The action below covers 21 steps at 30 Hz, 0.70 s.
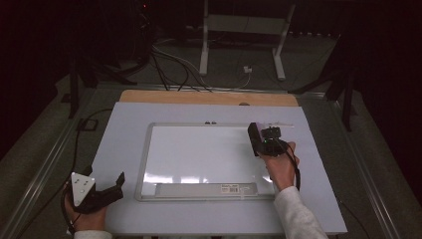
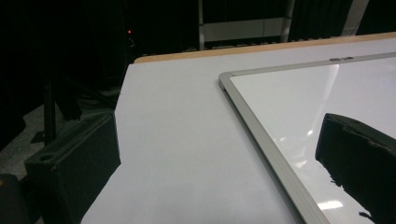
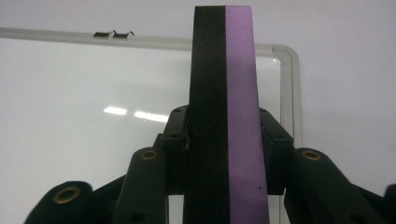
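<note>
A white counter (image 1: 124,219) carries a framed whiteboard (image 1: 199,154) lying flat at its centre. The person's right hand (image 1: 279,169) holds the right tool (image 1: 260,138) over the board's corner at about two o'clock. This tool is closed on an eraser (image 3: 224,116), a foam block with a black layer and a purple layer side by side. In the right gripper view the block stands up between the jaws, which press on its two broad faces low down, with most of its length rising free above them. Behind it lie the board's top rail, its rounded corner and two small metal hangers (image 3: 113,34).

The left tool (image 1: 102,191) rests at about eight o'clock, on the counter just beside the board's lower left corner. Its jaws stand wide apart and hold nothing. In the left gripper view one jaw sits over bare counter and the other over the board's glossy face.

The board surface looks clean, with only light glare and a printed label (image 1: 230,187) on the bottom rail.

The eraser looks light and soft, likely to squash a little under pressure, so a firm pinch across the broad faces near its middle seems the sound hold. The black layer is probably the wiping face. The board appears stiff and slick, and may slide on the counter when rubbed.
</note>
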### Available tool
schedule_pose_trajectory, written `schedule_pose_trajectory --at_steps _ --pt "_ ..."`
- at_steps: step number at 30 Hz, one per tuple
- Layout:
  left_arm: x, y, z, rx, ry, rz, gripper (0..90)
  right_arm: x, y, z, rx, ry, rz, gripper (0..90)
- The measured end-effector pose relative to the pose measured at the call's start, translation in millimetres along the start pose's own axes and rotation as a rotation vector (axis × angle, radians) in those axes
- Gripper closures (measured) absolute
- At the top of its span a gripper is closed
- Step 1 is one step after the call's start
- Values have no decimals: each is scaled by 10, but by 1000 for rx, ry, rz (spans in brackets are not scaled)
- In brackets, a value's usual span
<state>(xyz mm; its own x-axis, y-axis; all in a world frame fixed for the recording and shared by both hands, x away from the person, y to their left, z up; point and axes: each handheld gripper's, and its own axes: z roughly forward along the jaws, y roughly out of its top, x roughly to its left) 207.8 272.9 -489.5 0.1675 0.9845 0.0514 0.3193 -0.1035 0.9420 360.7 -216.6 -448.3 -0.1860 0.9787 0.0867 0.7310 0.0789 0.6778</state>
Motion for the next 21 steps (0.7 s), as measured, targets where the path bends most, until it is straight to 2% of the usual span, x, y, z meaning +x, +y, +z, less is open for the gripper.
schedule_pose_trajectory --at_steps 21 --pt "0 1 -4 -2 2 -2 6 -2 -316 -195 23 3 18 630"
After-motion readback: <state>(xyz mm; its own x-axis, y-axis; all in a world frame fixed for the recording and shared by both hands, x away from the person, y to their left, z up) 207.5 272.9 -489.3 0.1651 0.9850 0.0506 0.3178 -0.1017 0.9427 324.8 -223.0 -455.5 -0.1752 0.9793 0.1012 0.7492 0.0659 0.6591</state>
